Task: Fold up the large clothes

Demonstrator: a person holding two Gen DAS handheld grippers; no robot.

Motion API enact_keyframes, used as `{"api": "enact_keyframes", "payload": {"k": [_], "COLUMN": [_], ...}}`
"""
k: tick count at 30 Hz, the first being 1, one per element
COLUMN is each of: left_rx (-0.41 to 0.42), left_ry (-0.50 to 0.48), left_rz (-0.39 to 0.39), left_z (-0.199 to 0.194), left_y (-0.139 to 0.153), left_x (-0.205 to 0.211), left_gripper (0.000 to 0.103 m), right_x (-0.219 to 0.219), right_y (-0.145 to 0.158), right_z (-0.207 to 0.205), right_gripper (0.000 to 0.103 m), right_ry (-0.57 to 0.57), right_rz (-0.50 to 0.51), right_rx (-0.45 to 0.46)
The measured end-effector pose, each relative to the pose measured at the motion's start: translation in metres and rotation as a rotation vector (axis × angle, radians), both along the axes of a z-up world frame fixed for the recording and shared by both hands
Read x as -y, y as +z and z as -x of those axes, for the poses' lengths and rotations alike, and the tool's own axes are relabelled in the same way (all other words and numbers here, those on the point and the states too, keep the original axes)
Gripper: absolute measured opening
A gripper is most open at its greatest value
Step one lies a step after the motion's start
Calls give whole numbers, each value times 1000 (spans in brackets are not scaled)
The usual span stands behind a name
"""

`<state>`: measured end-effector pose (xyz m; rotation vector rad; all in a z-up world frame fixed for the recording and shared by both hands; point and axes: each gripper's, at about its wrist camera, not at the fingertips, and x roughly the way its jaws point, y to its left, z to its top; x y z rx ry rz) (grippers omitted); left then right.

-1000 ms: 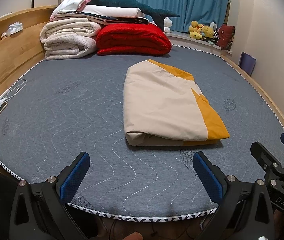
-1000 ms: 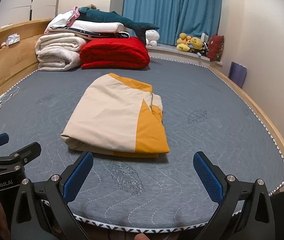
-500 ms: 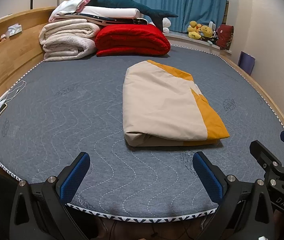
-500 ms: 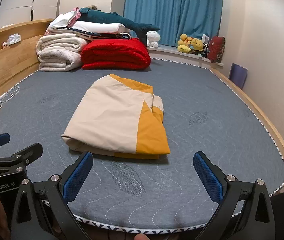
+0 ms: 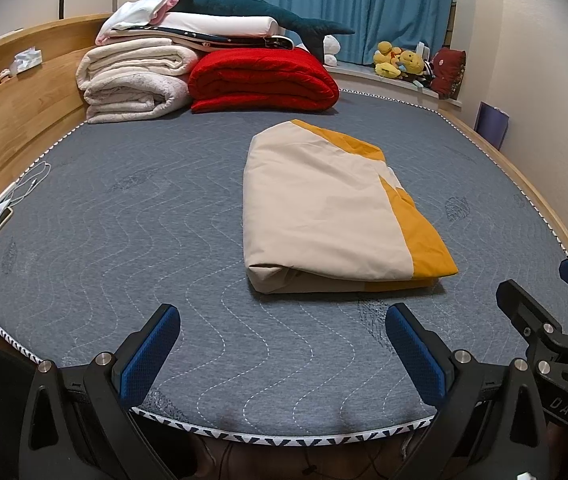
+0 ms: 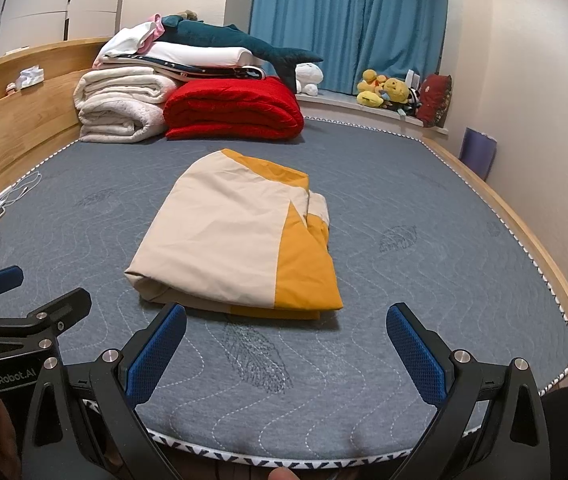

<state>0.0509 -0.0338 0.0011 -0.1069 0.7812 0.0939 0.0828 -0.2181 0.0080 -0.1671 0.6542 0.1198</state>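
In the left wrist view, the left gripper [image 5: 282, 354] hangs over the near edge of the grey mattress [image 5: 124, 220], its jaws spread wide and holding nothing. The folded cream-and-orange garment [image 5: 332, 208] lies near the middle of the bed, well apart from the blue pads [image 5: 150, 350]. Its rounded fold runs along the left side and its near end shows stacked layers, so the bundle looks already folded; the step in hand is probably a final check or tidy. To do that well, any further touch should come low at the near corners and pinch all layers together, since lifting only the top sheet would likely peel the bundle open. This view alone shows the right gripper's [image 5: 544, 320] side at the right margin, beyond the garment's orange edge.

In the right wrist view, the right gripper [image 6: 286, 354] is likewise spread wide and empty, with the garment [image 6: 224, 236] just beyond its left pad and not touching it. This angle reveals what the other hides — the right side of the bundle, where loose cream and orange layers bunch unevenly near the far corner. That is the side most worth smoothing. The left gripper [image 6: 24, 312] shows at the left margin, clear of the cloth.
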Motion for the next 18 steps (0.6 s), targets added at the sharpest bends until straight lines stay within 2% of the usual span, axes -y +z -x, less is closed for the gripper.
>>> {"api": "enact_keyframes", "payload": {"k": [18], "left_rx": [-9], "left_ry": [-14], "left_rz": [2], "left_z": [-4], "left_y": [-3], "left_x": [1], "left_gripper": [102], "right_x": [-6], "right_y": [0], "right_z": [2], "right_gripper": [100], "right_ry": [-7], "right_rz": [-1], "right_rx": [0]}}
